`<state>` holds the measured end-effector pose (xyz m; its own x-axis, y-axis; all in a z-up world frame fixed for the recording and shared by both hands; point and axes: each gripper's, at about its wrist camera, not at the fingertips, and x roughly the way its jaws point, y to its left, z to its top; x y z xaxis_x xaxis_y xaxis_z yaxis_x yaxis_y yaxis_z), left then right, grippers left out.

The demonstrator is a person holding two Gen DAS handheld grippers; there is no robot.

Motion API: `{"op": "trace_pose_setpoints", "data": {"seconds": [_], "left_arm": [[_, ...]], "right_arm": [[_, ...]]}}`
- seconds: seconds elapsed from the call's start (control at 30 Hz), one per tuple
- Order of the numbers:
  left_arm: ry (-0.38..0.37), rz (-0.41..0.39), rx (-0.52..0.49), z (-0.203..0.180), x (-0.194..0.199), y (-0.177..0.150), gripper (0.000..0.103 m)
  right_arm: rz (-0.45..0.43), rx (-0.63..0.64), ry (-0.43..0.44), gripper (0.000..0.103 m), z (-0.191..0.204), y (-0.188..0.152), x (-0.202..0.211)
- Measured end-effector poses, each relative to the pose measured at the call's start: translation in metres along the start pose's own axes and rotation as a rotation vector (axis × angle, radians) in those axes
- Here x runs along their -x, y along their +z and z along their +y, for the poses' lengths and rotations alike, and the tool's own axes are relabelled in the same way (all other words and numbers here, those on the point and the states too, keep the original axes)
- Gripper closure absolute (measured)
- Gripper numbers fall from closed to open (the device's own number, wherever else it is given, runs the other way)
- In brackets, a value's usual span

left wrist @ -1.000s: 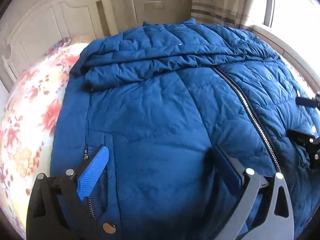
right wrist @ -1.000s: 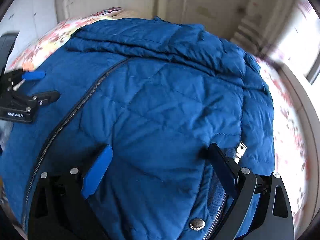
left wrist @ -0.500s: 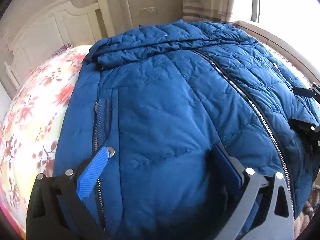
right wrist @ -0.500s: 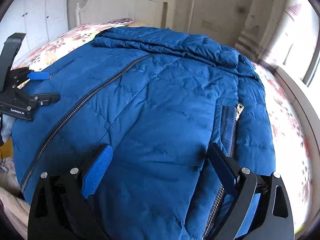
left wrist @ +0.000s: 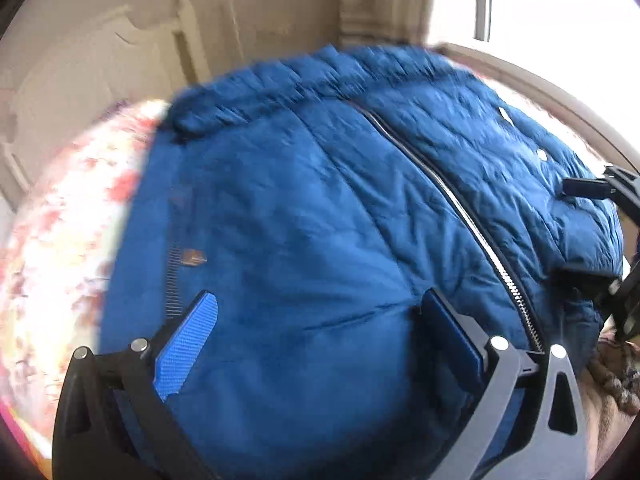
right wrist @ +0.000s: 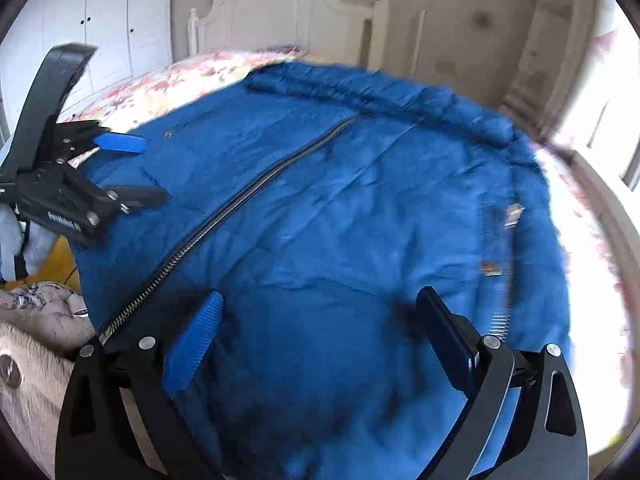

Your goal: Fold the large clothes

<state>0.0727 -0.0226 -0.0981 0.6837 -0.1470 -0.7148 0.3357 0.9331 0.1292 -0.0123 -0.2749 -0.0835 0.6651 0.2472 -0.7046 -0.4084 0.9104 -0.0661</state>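
Jacket (left wrist: 320,220) is lying zipped across the flowered bed (left wrist: 60,240), puffy, soft and slippery-looking; left gripper (left wrist: 316,340) is hovering spread above its hem. Right view: right gripper (right wrist: 316,332) is gaping too; I'd be pinching the hem corners.

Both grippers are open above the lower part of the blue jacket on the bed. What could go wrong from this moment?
1. The thick quilted jacket may be too bulky for the open left gripper or right gripper, so a pinch could catch only the top layer.
2. A finger could snag the metal zipper or the pocket zip pull.
3. The jacket's lower edge looks close to the bed's edge, so it might slide off.
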Motion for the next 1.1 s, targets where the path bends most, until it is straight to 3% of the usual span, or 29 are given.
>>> {"op": "trace_pose_setpoints", "data": {"seconds": [0.07,0.13,0.2,0.33,0.43,0.53,0.67,0.77,0.9,1.0,1.1], "left_arm": [[0.019,-0.014,0.031,0.014,0.008,-0.007,0.002],[0.037,0.034,0.079,0.032,0.0,-0.023,0.002],[-0.013,0.018,0.139,0.045,-0.001,-0.035,0.002],[0.016,-0.009,0.11,0.044,0.015,-0.038,0.002],[0.032,-0.045,0.166,0.06,0.033,-0.044,0.002],[0.027,-0.049,0.261,0.084,0.044,-0.056,0.002],[0.025,-0.02,0.326,0.107,0.046,-0.072,0.003],[-0.009,-0.002,0.348,0.111,0.041,-0.083,0.003],[-0.009,0.014,0.299,0.099,0.039,-0.082,0.003],[-0.007,0.02,0.268,0.091,0.039,-0.082,0.008],[-0.001,0.017,0.25,0.088,0.039,-0.083,0.009]], "right_arm": [[-0.033,-0.031,-0.039,0.01,-0.013,-0.009,0.015],[0.005,-0.081,-0.062,0.01,-0.034,-0.027,0.012],[-0.012,-0.15,-0.022,0.009,-0.048,-0.041,0.013],[-0.039,-0.181,-0.026,0.01,-0.06,-0.048,0.037],[-0.052,-0.253,-0.024,0.01,-0.083,-0.061,0.055],[-0.028,-0.389,-0.008,0.02,-0.114,-0.092,0.072],[-0.006,-0.509,0.051,0.021,-0.127,-0.129,0.076],[-0.011,-0.532,0.087,0.021,-0.123,-0.137,0.068],[0.004,-0.484,0.111,0.025,-0.109,-0.123,0.053],[0.017,-0.43,0.053,0.026,-0.098,-0.112,0.048],[0.024,-0.455,0.062,0.028,-0.099,-0.117,0.041]]}}
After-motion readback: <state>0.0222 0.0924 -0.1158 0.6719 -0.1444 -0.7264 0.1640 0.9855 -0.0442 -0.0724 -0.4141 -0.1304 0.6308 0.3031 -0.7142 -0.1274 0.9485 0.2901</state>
